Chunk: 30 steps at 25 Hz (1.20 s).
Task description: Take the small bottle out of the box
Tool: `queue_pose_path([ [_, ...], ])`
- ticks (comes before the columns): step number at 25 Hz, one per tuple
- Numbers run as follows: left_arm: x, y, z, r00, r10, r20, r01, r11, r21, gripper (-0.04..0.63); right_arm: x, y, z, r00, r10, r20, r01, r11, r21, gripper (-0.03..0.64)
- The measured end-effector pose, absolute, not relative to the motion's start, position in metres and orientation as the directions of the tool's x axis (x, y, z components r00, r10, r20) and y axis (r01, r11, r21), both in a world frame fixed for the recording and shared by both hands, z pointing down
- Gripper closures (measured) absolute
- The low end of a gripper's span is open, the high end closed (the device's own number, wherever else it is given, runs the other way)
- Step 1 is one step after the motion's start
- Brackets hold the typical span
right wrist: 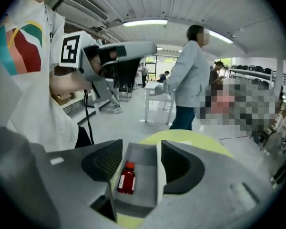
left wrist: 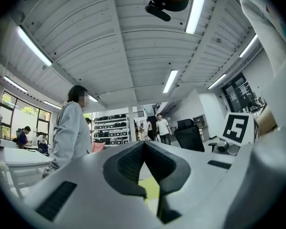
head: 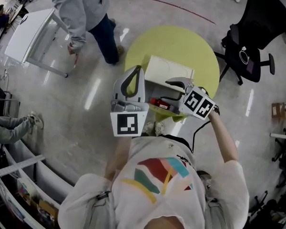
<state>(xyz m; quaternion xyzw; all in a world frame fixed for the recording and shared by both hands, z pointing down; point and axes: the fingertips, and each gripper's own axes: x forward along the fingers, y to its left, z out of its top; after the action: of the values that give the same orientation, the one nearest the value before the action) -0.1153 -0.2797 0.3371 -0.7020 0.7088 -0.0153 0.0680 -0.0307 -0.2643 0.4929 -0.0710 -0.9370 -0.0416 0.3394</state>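
A small red bottle with an orange cap lies on its side in an open white box on the round yellow-green table. In the head view the bottle shows at the box's near end, and the box's lid stands open behind it. My right gripper is open, its jaws either side of the box above the bottle without touching it. It reaches in from the right in the head view. My left gripper is shut and empty, held left of the box with its tip up.
A person in a grey coat stands beyond the table at the left. A black office chair is at the right and a white table at the far left. Someone's legs show at the left edge.
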Motion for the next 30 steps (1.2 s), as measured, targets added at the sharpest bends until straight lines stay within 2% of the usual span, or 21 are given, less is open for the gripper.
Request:
queue_pose_path([
  [8,-0.129,-0.270,0.348,-0.051,-0.998,-0.045,-0.984,0.058,-0.166,0.580,-0.019,-0.253,0.579,-0.511,0.279,0.813,0.284,0.948,-0.146,0.374],
  [15,-0.144,-0.260,0.361,-0.102,-0.994,-0.031,-0.989,0.105,-0.103,0.580,-0.005,-0.242,0.631,-0.303,0.386,0.871,0.304,0.906,-0.295,0.391],
  [21,-0.152,-0.250,0.372,-0.136,-0.991,-0.008,-0.988,0.136,-0.076,0.580,0.003,-0.240,0.660,-0.164,0.407,0.899,0.311,0.886,-0.344,0.391],
  [30,-0.158,-0.240,0.380,-0.144,-0.990,0.003,-0.986,0.144,-0.083,0.580,-0.003,-0.244,0.674,-0.088,0.353,0.931,0.329,0.893,-0.308,0.407],
])
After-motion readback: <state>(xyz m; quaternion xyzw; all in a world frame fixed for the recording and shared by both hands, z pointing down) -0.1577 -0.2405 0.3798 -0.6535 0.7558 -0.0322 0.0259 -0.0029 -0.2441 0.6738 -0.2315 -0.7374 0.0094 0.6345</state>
